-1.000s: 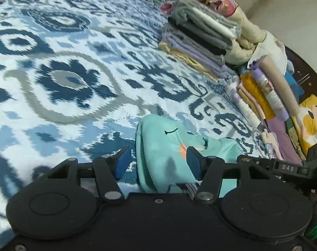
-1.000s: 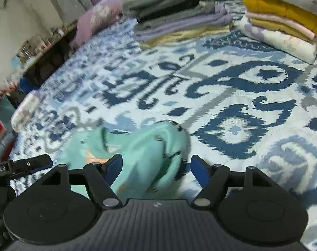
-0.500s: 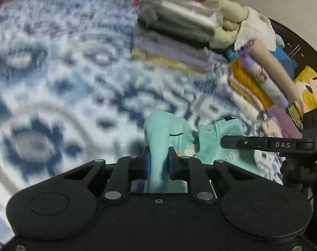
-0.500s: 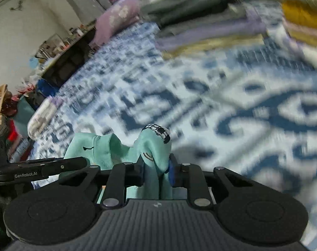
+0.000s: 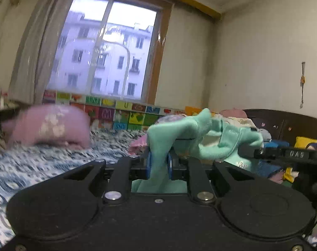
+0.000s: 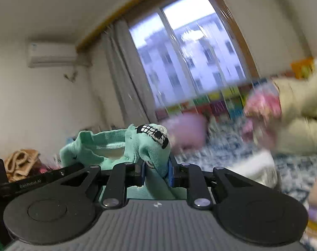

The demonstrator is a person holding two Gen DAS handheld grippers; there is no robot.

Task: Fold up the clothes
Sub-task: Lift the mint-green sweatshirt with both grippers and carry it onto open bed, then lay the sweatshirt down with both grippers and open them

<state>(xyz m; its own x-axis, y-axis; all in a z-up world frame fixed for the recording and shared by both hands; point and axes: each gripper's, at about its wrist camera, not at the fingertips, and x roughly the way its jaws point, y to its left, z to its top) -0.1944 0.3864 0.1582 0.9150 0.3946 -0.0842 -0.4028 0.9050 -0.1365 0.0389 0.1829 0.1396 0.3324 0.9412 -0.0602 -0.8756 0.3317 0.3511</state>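
A: What does the left gripper (image 5: 158, 165) have?

B: Its blue pads (image 5: 149, 164) are clenched on a fold of the mint-green garment (image 5: 200, 138). The cloth rises from between them and stretches toward 3 o'clock, where the other tool's black bar crosses the frame.

A: And the right gripper (image 6: 156, 170)?

B: Also clamped on the mint-green garment (image 6: 150, 146). A bunch of fabric with a black grid print sits just above its pads, and the rest loops off toward 9 o'clock, showing a pale inner lining.

A: So where is the garment?

B: Strung between the two tools, with the patterned bedspread (image 5: 33, 163) behind and below it in both views.

A: What lies behind?

B: In the left wrist view, a window (image 5: 108, 56) at 12 o'clock, a grey curtain (image 5: 31, 48) at 10, a blurred pink pillow (image 5: 49, 125) at 9, and a dark headboard (image 5: 288, 123) at 3. In the right wrist view, an air conditioner (image 6: 51, 56) at 10 o'clock and a blurred pile of cream and pink clothes (image 6: 294, 113) at 3.
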